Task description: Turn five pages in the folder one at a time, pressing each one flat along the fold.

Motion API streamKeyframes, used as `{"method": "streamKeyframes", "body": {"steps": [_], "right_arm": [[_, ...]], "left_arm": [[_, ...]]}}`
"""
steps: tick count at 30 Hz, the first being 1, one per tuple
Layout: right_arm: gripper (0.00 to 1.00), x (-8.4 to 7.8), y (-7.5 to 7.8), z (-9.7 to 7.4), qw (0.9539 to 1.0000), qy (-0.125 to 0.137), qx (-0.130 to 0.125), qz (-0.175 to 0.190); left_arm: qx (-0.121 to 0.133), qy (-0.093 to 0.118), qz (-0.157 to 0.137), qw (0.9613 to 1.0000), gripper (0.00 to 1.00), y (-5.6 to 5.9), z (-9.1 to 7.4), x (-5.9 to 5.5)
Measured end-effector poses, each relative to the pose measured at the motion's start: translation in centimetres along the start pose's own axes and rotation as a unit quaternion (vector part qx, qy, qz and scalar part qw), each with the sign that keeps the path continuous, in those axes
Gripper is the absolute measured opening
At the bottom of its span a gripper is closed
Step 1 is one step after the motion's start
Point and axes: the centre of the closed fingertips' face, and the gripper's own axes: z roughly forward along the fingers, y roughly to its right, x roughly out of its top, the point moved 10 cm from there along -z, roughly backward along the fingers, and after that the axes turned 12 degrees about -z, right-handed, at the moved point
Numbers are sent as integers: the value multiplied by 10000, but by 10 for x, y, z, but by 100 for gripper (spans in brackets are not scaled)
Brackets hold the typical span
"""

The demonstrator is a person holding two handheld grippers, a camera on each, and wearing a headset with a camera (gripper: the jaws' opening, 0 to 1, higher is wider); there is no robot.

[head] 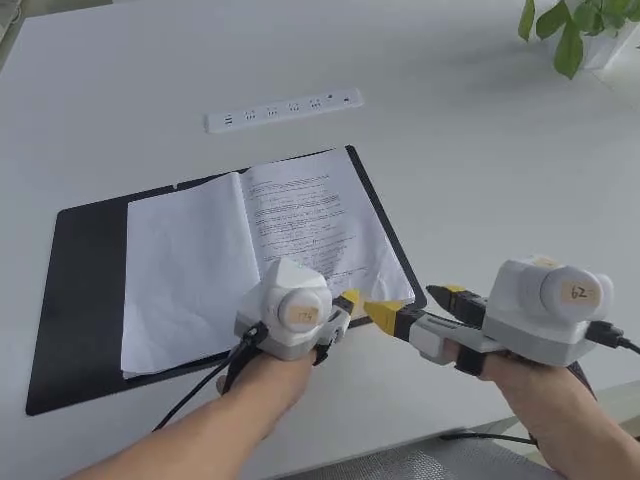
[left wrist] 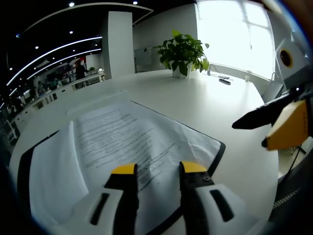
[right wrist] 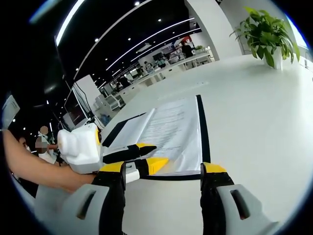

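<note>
The black folder [head: 80,300] lies open near the table's [head: 480,150] left near edge, with 1 blank turned page [head: 180,270] left of the fold and 1 printed page [head: 310,220] right of it. The left gripper [left wrist: 159,169] is at the printed page's near edge, jaws partly apart and empty. Just off the folder's near right corner, the right gripper [head: 412,303] points left, wide open and empty.

We see our left hand-held gripper [left wrist: 156,171], jaws parted, over the near edge of the printed page [left wrist: 127,134] in the open folder [left wrist: 25,169] on the white desk [left wrist: 230,103], the right hand-held gripper [left wrist: 250,134] alongside, a potted plant [left wrist: 183,51] beyond.
</note>
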Motion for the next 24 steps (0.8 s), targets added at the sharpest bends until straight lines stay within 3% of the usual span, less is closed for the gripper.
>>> {"method": "streamKeyframes", "body": {"steps": [10, 13, 21, 24], "right_arm": [[60, 0, -1, 0, 10000, -23, 4, -3], [60, 0, -1, 2, 10000, -39, 11, -2], [60, 1, -1, 5, 10000, -57, 28, 13], [59, 1, -1, 7, 10000, -49, 43, 23]], "left_arm": [[62, 18, -21, 10000, 23, -3, 0, 1], [221, 19, 63, 9997, 11, -8, 0, 3], [276, 3, 149, 9995, 7, -8, 0, 3], [299, 22, 4, 9996, 6, -9, 0, 3]]}}
